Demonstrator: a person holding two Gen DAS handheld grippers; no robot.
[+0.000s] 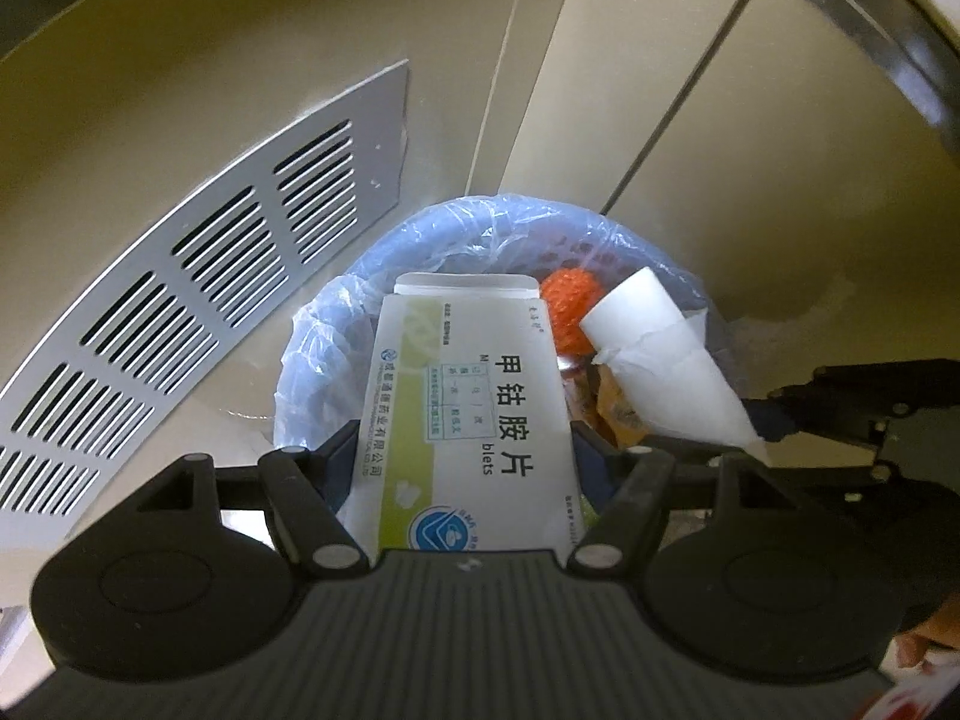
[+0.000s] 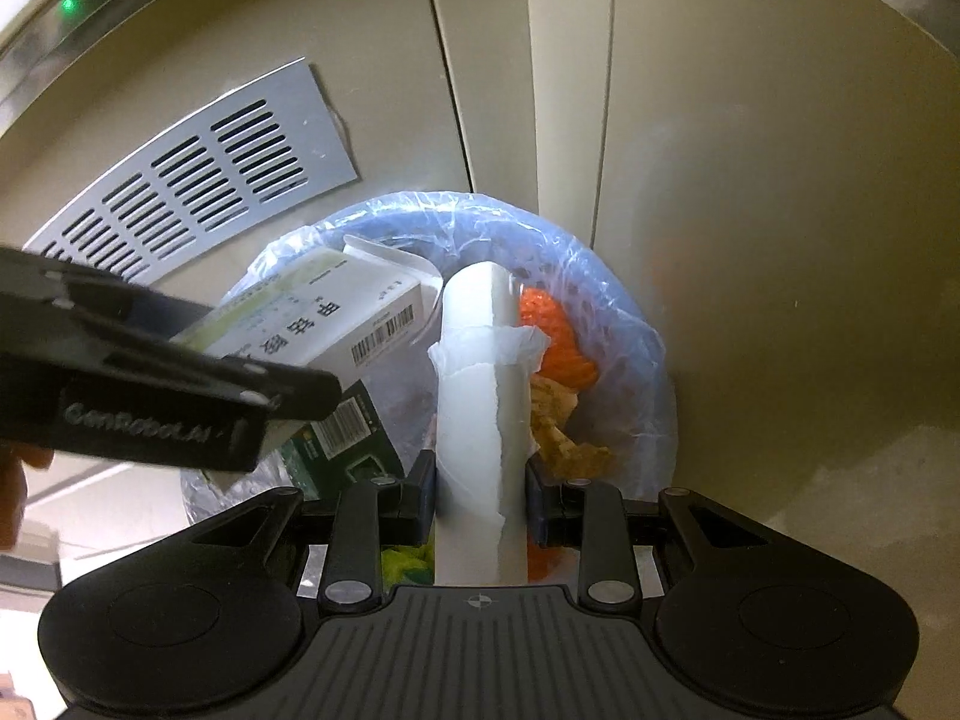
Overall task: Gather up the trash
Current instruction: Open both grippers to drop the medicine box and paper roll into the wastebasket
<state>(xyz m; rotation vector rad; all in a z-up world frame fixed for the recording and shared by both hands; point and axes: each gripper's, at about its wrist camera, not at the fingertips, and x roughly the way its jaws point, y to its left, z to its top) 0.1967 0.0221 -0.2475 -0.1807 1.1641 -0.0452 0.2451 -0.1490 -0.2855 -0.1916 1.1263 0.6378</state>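
My left gripper (image 1: 462, 456) is shut on a white and green medicine box (image 1: 468, 396), held over a blue bin lined with a clear bag (image 1: 336, 312). In the right wrist view the same box (image 2: 312, 312) shows at the left, with the left gripper (image 2: 288, 390) clamped on it. My right gripper (image 2: 480, 492) is shut on a white paper roll (image 2: 480, 372), which also hangs over the bin (image 2: 600, 276). The roll (image 1: 654, 354) shows at the right in the left wrist view. Inside the bin lie an orange mesh ball (image 2: 552, 336), crumpled brown paper (image 2: 558, 426) and a dark green carton (image 2: 348, 450).
A metal vent grille (image 1: 180, 312) is set in the beige panel left of the bin. A vertical seam between panels (image 2: 444, 72) runs up behind the bin. A person's hand (image 2: 12, 480) shows at the left edge.
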